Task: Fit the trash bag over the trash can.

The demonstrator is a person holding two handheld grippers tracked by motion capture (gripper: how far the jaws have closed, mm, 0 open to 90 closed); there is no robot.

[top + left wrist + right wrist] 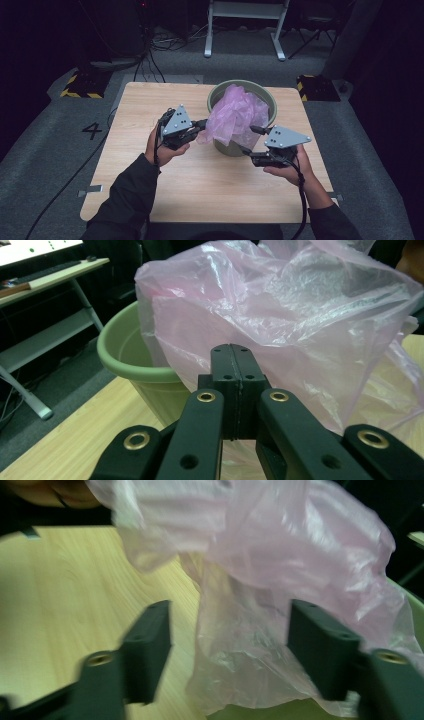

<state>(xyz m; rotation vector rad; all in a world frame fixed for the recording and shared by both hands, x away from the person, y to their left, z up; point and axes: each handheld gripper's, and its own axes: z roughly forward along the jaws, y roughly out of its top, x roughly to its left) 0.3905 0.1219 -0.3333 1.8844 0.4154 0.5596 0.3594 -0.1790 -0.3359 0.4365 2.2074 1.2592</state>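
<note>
High view: left gripper point(201, 123) clamped on pink bag point(234, 116) over green bin point(270, 102); right gripper point(252, 140) apart

**A dim recording lab, not a home**

Beyond my fingers, the wooden table point(150, 100) stands alone on grey carpet point(45, 165) marked with a "4" point(92, 131). Farther off are loose cables point(165, 42), yellow-black striped blocks point(80, 85) (one at each far corner), and a white desk frame point(245, 25) against darkness.
</note>
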